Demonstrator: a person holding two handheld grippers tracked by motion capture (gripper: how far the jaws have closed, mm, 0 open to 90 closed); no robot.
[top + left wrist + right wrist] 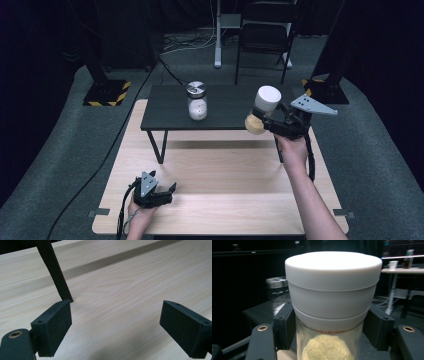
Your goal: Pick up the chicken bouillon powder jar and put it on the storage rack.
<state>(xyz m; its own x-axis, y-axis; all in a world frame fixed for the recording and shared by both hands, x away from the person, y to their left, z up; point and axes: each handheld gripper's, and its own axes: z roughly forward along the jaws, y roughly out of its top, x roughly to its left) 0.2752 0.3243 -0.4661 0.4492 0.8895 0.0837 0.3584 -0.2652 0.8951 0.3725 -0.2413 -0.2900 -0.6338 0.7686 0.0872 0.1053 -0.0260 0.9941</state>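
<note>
I see my right gripper [267,122] raised over the right end of the small dark table [220,107], its jaws clamped on a jar with a white lid [261,112] and tan contents, tilted. A second jar with a metal lid [196,100] stands upright on that dark table, well apart. My left gripper [167,190] sits low over the pale wooden tabletop [225,190], jaws spread apart, holding nothing

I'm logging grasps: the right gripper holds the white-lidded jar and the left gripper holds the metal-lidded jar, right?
Only half right. The left gripper is open and holds nothing, low over the wooden table, as the high view shows. The metal-lidded jar stands on the dark shelf. The right gripper does hold the white-lidded jar.
</note>
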